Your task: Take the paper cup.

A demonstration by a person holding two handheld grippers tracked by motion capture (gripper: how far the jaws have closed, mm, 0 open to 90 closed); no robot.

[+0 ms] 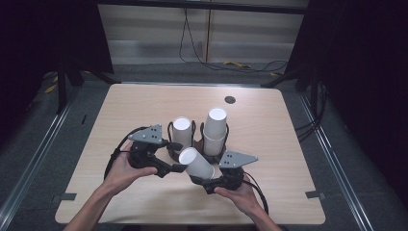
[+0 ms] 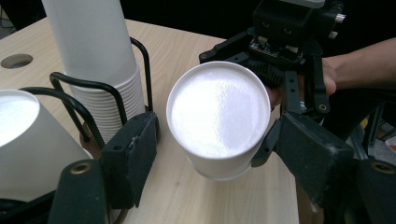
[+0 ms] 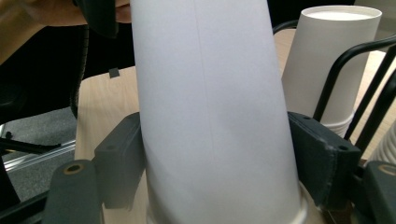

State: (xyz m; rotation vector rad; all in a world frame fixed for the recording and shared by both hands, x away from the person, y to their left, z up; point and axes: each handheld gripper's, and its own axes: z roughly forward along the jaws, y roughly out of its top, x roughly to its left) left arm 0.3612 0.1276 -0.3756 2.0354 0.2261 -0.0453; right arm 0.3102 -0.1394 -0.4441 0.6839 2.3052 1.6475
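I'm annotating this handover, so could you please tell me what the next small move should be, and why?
Probably close the left gripper on the white paper cup's closed end: its jaws flank it without gripping, while the right gripper clamps its body.

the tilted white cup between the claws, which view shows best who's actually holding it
The right gripper view: the tilted cup sits pinched between that claw's pads. The left gripper view shows its closed base in the gap between the open left jaws, untouched. The high view shows it tilted above the table, grip unclear.
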